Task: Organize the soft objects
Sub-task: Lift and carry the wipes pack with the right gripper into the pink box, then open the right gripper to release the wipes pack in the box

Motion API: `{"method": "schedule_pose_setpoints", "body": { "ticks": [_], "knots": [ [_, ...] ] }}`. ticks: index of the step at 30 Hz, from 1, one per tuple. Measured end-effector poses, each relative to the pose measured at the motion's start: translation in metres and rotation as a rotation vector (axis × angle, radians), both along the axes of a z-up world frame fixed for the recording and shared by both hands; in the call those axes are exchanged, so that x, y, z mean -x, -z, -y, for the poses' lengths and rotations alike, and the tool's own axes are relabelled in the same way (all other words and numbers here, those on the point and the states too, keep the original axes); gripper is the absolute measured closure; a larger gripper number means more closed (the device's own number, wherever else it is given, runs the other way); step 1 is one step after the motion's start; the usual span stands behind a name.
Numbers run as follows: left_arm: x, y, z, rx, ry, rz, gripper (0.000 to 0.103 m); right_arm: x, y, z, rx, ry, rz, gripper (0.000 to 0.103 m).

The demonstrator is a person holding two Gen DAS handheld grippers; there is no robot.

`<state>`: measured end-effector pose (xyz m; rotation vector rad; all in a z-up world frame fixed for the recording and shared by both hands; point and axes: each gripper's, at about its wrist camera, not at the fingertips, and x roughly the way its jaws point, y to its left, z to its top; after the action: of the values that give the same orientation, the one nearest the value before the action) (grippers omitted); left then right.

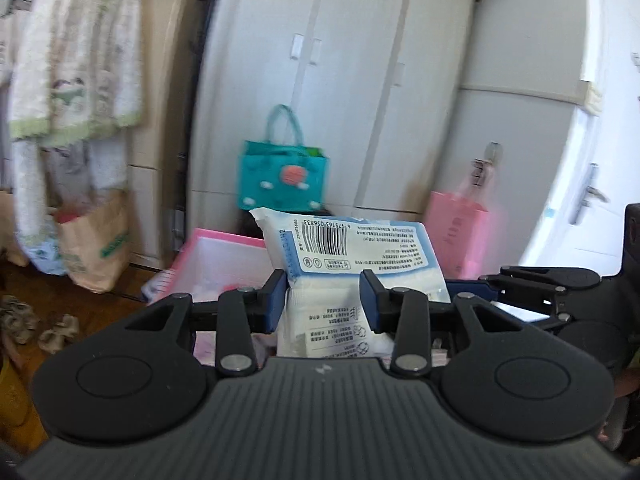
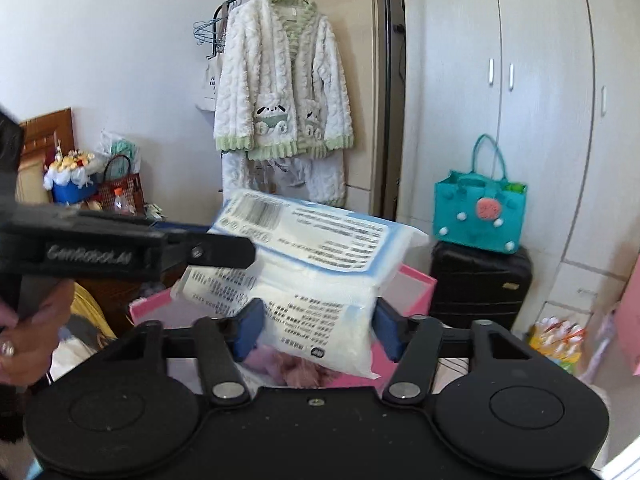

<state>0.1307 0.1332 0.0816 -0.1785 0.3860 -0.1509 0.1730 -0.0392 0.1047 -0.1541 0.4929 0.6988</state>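
Bedroom: pink bin (image 2: 416, 280) below held white pack (image 2: 316, 276).

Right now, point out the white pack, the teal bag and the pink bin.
white pack (image 1: 348, 246), left wrist view, barcode label
teal bag (image 2: 478, 210), right wrist view, front panel
pink bin (image 2: 416, 280), right wrist view, right wall

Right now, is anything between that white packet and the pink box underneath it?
Nothing visible. The white packet hangs above the open pink box, held by the left gripper and the right gripper.
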Motion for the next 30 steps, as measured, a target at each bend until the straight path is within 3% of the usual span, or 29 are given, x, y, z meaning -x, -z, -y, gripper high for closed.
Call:
{"method": "schedule_pose_setpoints", "body": {
  "ticks": [2,4,8,14,22,25,27,30],
  "knots": [
    [-0.006,0.007,-0.004,-0.015,-0.040,-0.006,0.066,-0.013,0.005,-0.008,-0.014,-0.007,-0.030,0.062],
    [-0.015,0.013,-0.010,-0.013,-0.062,-0.025,0.066,-0.024,0.010,-0.016,-0.021,-0.011,-0.055,0.066],
    [-0.035,0.023,-0.024,-0.007,-0.096,-0.070,0.066,-0.040,0.020,-0.027,-0.025,-0.021,-0.117,0.066],
    [-0.059,0.042,-0.037,-0.006,-0.119,-0.161,0.066,-0.059,0.039,-0.033,-0.059,-0.002,-0.296,0.066],
    [-0.066,0.056,-0.031,-0.037,-0.101,-0.212,0.065,-0.059,0.051,-0.041,-0.016,0.026,-0.300,0.063],
    [-0.068,0.058,-0.032,-0.045,-0.135,-0.219,0.063,-0.057,0.052,-0.042,-0.004,0.029,-0.294,0.063],
    [-0.070,0.058,-0.032,-0.083,-0.167,-0.216,0.062,-0.057,0.050,-0.042,0.023,0.045,-0.267,0.063],
    [-0.064,0.053,-0.038,-0.062,-0.177,-0.218,0.062,-0.051,0.045,-0.038,0.053,0.080,-0.207,0.063]
  ]
}}
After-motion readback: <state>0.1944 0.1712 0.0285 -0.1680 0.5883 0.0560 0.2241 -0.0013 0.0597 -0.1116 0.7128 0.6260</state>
